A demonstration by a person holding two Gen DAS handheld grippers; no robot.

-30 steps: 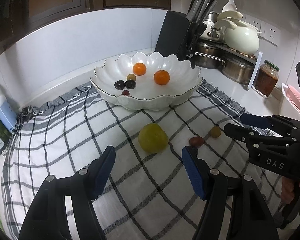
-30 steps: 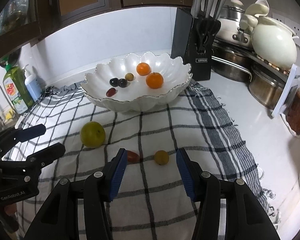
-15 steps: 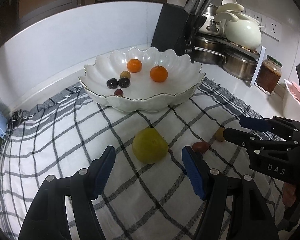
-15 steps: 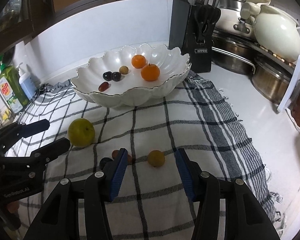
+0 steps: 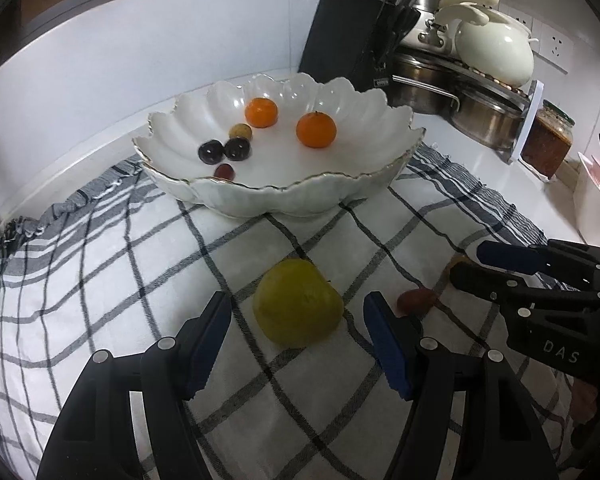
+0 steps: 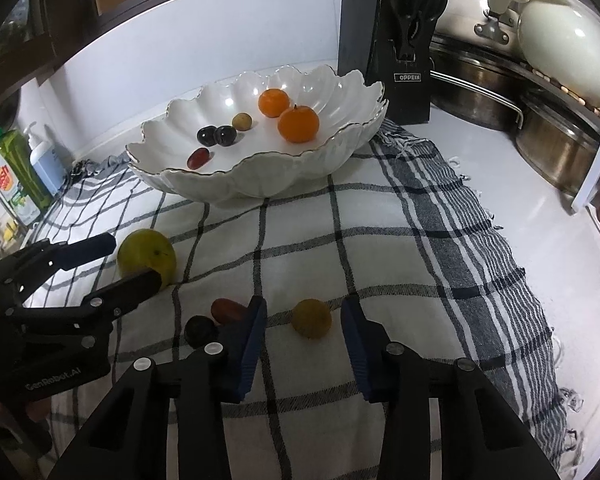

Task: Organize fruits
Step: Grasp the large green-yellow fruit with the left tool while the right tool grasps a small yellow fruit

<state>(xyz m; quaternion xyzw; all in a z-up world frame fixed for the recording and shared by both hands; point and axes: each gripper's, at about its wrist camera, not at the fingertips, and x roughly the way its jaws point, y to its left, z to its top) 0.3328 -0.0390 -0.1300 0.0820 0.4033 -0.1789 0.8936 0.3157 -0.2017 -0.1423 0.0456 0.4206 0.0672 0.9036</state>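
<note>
A white scalloped bowl [image 5: 300, 196] [image 6: 260, 184] at the back of the checked cloth holds two oranges, two dark fruits, a red grape and a small yellow fruit. A big green-yellow fruit [image 5: 298, 308] [image 6: 147, 258] lies on the cloth between the fingers of my open left gripper [image 5: 298, 334] [image 6: 130, 260], with gaps on both sides. My right gripper [image 6: 303, 330] [image 5: 466, 264] straddles a small yellow fruit [image 6: 311, 318]; its jaws are closing and the pads stand clear of it. A red grape [image 6: 228, 310] [image 5: 416, 301] and a dark fruit [image 6: 200, 330] lie left of it.
A black knife block [image 6: 396, 48], steel pots [image 6: 476, 92] and a cream pot [image 6: 564, 48] stand at the back right. A jar [image 5: 546, 144] sits by the pots. Soap bottles [image 6: 16, 168] stand at the far left. The cloth [image 6: 420, 240] ends in a fringe on the right.
Both grippers have come forward and down over their fruits. The right fingers have drawn closer together around the small yellow fruit. A dark fruit has come into the right wrist view.
</note>
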